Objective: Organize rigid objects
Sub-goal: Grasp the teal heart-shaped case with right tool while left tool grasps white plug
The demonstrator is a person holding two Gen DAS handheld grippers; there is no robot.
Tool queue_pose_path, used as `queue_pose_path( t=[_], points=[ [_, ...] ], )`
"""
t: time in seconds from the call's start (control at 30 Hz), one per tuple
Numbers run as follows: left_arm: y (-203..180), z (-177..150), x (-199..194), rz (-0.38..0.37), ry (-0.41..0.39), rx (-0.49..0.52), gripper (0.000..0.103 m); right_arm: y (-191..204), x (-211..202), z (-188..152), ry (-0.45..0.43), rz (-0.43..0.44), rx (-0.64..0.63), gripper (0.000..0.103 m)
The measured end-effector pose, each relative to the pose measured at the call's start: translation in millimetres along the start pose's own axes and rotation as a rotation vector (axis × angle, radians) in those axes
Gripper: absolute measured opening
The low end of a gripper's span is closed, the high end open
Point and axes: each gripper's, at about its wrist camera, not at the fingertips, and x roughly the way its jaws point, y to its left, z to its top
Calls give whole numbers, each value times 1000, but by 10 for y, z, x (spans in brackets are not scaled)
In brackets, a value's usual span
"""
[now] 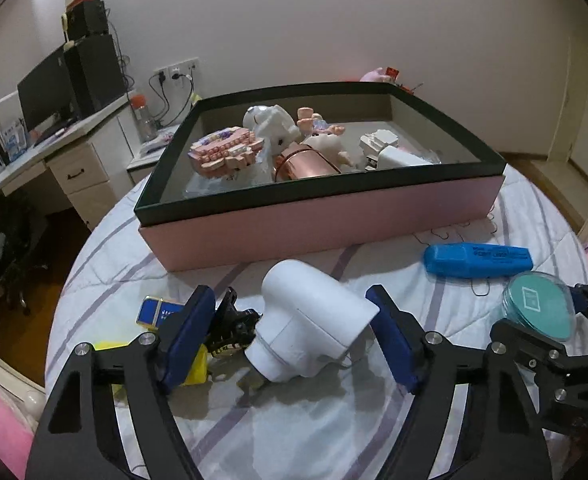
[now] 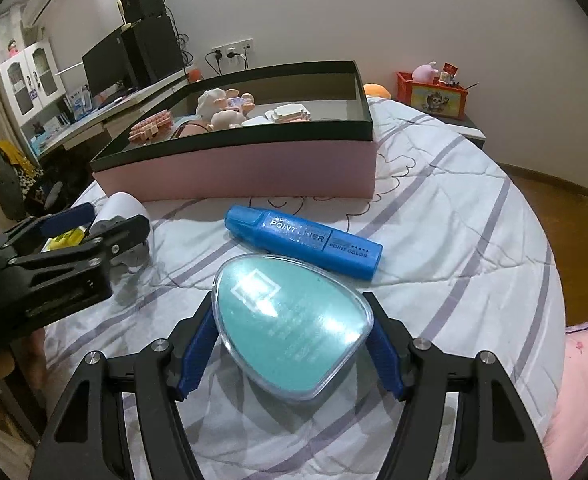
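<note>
Lying on the bed before the pink box (image 1: 334, 216), a white elbow pipe (image 1: 314, 328) is sitting between the left tool's (image 1: 294, 340) spread pads, not yet clamped. The right tool (image 2: 294, 344) is pinching one teal case (image 2: 289, 320). Squeezing squarely should be preventing slips. One blue marker (image 2: 306, 240) is waiting nearby.

Bare quilt (image 2: 454, 216) right of the marker (image 2: 302, 242); box (image 2: 253, 168) walls the far side.

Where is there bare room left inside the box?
Inside the pink box, bare floor shows along the far wall and far right corner. The near half is crowded: brick model, white plush, copper cylinder, white blocks.
</note>
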Motion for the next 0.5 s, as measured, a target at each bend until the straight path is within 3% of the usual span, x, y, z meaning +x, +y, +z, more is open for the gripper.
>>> queue_pose_path(
  t=[0.17, 0.27, 0.5],
  points=[
    [-104, 16, 42, 14, 11, 51, 72, -29, 32, 17, -3, 13, 7, 69],
    [-119, 8, -10, -13, 1, 48, 51, -43, 28, 6, -5, 17, 10, 69],
    [-92, -149, -229, -29, 1, 30, 51, -37, -29, -28, -18, 16, 13, 68]
  ],
)
